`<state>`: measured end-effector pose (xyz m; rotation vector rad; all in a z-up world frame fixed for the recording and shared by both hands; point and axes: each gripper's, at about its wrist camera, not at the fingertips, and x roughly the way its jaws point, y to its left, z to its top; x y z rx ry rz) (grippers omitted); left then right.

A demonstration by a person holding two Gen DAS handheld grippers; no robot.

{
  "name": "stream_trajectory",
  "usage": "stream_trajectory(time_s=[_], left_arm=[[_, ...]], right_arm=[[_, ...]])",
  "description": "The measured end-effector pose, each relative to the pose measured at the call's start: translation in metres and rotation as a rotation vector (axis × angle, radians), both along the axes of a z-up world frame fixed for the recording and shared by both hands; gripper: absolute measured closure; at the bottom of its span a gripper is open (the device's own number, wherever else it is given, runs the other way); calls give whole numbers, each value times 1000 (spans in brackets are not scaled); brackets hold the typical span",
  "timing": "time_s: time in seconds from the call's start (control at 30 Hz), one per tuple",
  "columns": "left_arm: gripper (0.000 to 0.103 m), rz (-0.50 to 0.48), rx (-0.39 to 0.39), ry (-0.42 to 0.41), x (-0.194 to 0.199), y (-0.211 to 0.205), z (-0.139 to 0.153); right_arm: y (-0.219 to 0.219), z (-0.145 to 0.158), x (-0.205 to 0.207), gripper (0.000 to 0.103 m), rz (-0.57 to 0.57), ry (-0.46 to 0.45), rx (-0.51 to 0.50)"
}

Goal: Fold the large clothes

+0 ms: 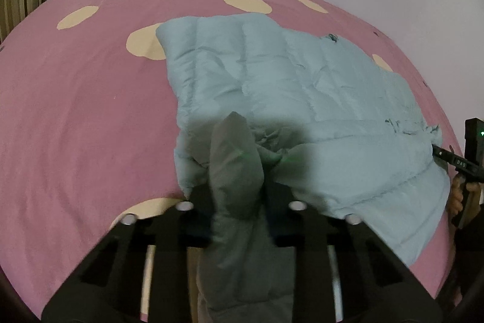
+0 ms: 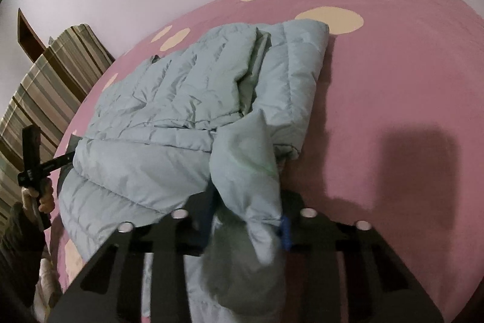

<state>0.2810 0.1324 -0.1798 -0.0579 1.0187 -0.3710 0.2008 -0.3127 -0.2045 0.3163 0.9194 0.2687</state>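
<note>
Gripping the puffer jacket (image 1: 302,87) on the pink bed (image 1: 75,126), left gripper (image 1: 239,171) and right gripper (image 2: 245,186) jaws both pinch slippery near-edge fabric, so lifting unevenly could pull it free

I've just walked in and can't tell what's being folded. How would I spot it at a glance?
Start at the big pink bedspread with cream spots. Lying across it is a puffy jacket, quilted in padded panels and already partly folded over itself. It is the only pale blue thing on the bed, and each hand-held gripper pinches a bunch of its near edge.
</note>
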Motion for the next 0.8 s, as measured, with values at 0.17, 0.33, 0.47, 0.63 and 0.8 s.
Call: stream_trajectory(time_s=[0.17,0.33,0.47,0.63,0.8], left_arm=[[97,11,62,-54,-16,-6,16],[99,13,104,-159,-36,-10,43],[99,29,97,-232,-43,-9,70],[99,71,90,-290,-22,-10,98],[99,119,111,-322,28,-21,116]], right_arm=[[2,17,-15,92,-29,-48,-14],[5,41,-32,98,-48,-121,-23],[8,63,-38,99,-59,-180,-32],[6,92,-21,99,-91,-248,-43],[2,111,32,99,-133,-273,-48]])
